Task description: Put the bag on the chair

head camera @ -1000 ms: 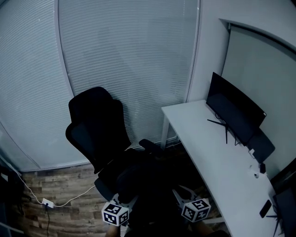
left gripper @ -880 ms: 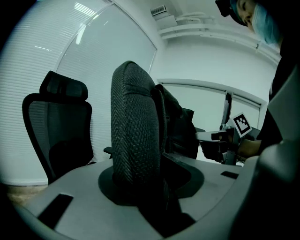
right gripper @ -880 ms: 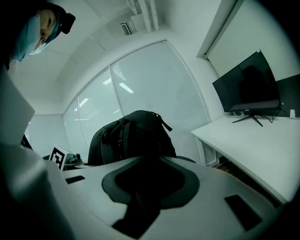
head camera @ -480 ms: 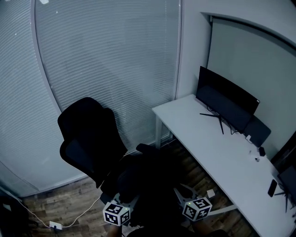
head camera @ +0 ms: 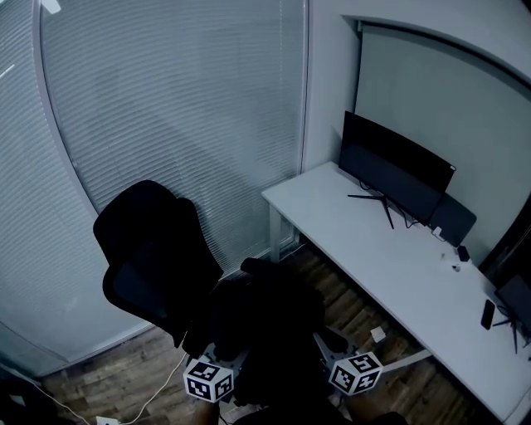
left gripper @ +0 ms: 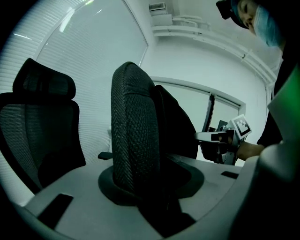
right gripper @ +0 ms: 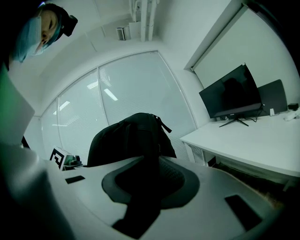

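No word, brand or number can be read anywhere. The only printed marks are black-and-white square patterns on the left cube (head camera: 207, 379) and the right cube (head camera: 355, 373), both near. The monitor (head camera: 397, 176), far right, is dark and shows no legible logo.

Setting: an office room. A long white desk (head camera: 373, 257) is standing along the right wall and carrying a dark, switched-off monitor (head camera: 397, 176) on a splayed stand; a phone (head camera: 488, 314) is lying near the desk's near end. A black mesh swivel chair (head camera: 149, 274) with a headrest is sitting out on the floor, away from the desk. Closed slatted blinds (head camera: 182, 116) are covering the tall glazed wall behind it. Wood-look planks are covering the floor (head camera: 116, 378). In the left gripper view, an air vent (left gripper: 157, 7) is showing in the white ceiling.
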